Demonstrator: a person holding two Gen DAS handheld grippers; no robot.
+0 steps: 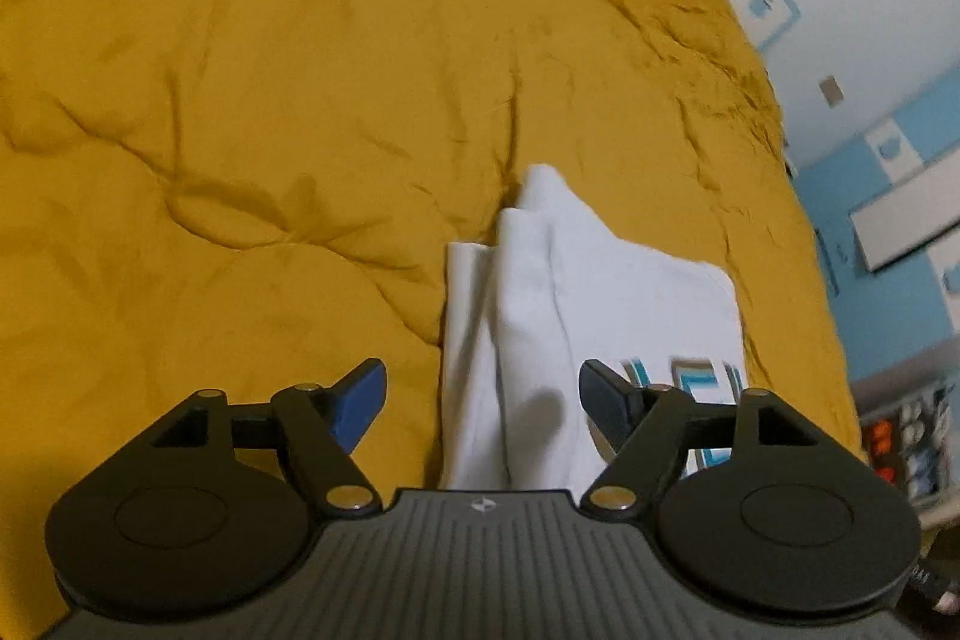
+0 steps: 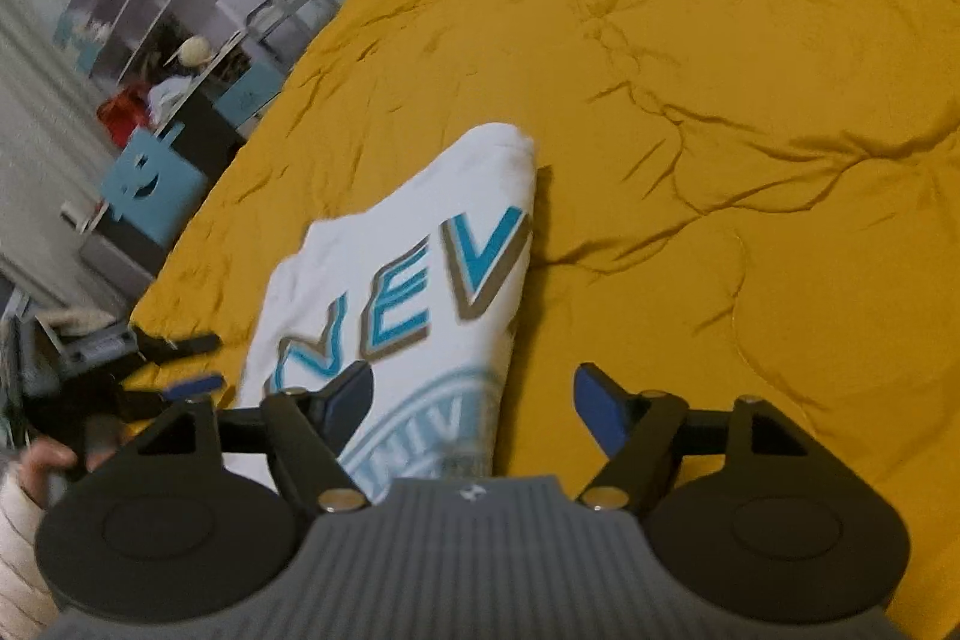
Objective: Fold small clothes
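Note:
A small white T-shirt (image 1: pixel 576 304) with blue lettering lies partly folded on a mustard yellow bedspread (image 1: pixel 252 100). In the left wrist view my left gripper (image 1: pixel 483 394) is open and empty, just above the shirt's near edge. In the right wrist view the shirt (image 2: pixel 420 268) shows the letters "NEV" and a round blue print. My right gripper (image 2: pixel 471 394) is open and empty over the shirt's right edge. The left gripper also shows in the right wrist view (image 2: pixel 189 361), open, beside the shirt's left edge.
The bedspread (image 2: pixel 750 100) is wrinkled and spreads wide to the right. Past the bed's left edge stand shelves (image 2: pixel 138 4), a blue chair (image 2: pixel 150 190) and clutter. In the left wrist view a white and blue wall (image 1: pixel 870 10) lies beyond the bed's right edge.

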